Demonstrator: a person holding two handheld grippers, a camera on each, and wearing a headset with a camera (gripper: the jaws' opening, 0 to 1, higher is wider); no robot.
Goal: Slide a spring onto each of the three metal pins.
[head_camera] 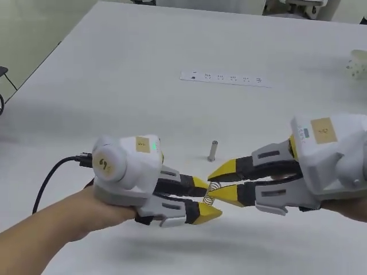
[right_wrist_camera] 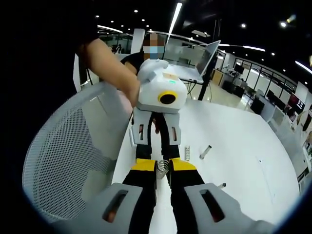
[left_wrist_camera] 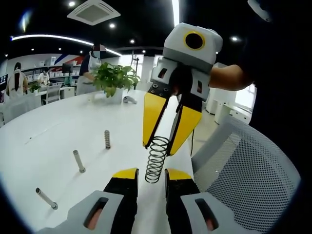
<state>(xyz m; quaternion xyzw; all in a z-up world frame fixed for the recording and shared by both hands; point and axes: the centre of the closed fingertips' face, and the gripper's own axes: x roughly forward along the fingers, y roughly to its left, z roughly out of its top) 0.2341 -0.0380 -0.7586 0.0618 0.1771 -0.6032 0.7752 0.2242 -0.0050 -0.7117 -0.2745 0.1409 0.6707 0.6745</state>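
One spring [left_wrist_camera: 156, 158] bridges both grippers above the desk [head_camera: 114, 69].
Right gripper [right_wrist_camera: 163, 163] fingers pinch one end; left gripper [left_wrist_camera: 152, 171] fingers sit slightly apart around the other. A pin [head_camera: 213, 150] stands beyond, power strip [head_camera: 223, 78] farther.

I'm in an open-plan office: long white table [head_camera: 143, 69] with a power strip [head_camera: 225, 78], mesh chair [left_wrist_camera: 253, 165], plant [left_wrist_camera: 113, 78], laptop [right_wrist_camera: 195, 63], ceiling vent [left_wrist_camera: 93, 10], strip lights [left_wrist_camera: 174, 12], desks [right_wrist_camera: 253, 92] further back.

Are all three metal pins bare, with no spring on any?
No, the far pin in the left gripper view carries a spring.
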